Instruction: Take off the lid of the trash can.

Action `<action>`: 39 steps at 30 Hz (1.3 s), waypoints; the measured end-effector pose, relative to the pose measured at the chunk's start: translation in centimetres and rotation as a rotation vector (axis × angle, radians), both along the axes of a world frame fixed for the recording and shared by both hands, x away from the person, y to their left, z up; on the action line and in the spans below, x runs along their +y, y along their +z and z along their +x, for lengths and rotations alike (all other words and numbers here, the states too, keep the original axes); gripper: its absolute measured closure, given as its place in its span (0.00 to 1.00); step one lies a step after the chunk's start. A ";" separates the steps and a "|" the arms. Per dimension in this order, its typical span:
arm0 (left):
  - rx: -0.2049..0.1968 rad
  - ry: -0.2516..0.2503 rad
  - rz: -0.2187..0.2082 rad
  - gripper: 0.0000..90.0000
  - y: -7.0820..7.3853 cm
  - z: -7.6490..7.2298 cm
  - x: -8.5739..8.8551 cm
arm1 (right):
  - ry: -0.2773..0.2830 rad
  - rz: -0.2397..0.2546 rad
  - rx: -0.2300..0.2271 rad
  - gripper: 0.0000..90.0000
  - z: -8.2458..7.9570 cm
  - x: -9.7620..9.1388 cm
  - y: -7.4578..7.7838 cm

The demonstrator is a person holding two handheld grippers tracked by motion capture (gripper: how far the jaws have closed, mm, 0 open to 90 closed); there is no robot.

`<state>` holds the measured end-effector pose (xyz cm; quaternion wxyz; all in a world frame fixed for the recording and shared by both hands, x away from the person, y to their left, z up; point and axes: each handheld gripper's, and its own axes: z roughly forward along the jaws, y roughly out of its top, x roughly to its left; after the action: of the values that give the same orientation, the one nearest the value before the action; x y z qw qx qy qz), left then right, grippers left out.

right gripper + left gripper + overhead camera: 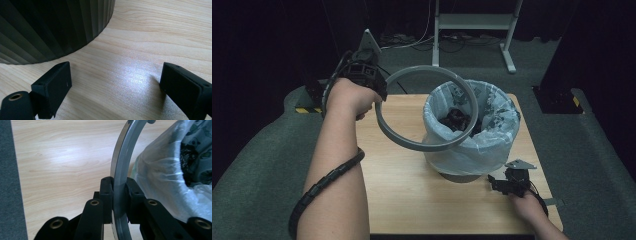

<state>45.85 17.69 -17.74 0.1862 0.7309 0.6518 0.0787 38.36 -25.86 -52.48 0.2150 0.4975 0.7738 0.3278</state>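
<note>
Left hand-held gripper (pixel 119 202) pinches grey plastic ring (pixel 427 107), held tilted above bag-lined dark ribbed bin (pixel 469 130) on wooden table (pixel 412 185). Right hand-held gripper (pixel 115 87) spread, near bin base. Judgement: level ring, centre over rim before pressing.

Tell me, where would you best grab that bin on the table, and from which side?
Probably low on the bin's ribbed dark wall, below the bag, coming in level from the right. The right tool sits open beside that base, and the bare wall there is firmer than loose plastic. The bin is wide, though, so the jaws may not span it.
</note>
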 end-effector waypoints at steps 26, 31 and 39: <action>0.007 0.093 -0.035 0.87 -1.7 -2.2 7.2 | 0.000 0.000 -0.001 0.11 0.0 0.0 0.0; 0.015 0.102 -0.044 0.87 -2.6 -2.4 8.2 | 0.000 0.000 -0.001 0.11 0.0 0.0 0.0; 0.015 0.122 -0.051 0.87 -3.0 -3.1 9.8 | 0.001 -0.001 -0.003 0.11 0.0 0.0 0.0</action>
<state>42.80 27.47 -20.71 0.1948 0.6855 0.6982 0.0679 38.37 -25.83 -52.50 0.2163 0.4967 0.7739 0.3280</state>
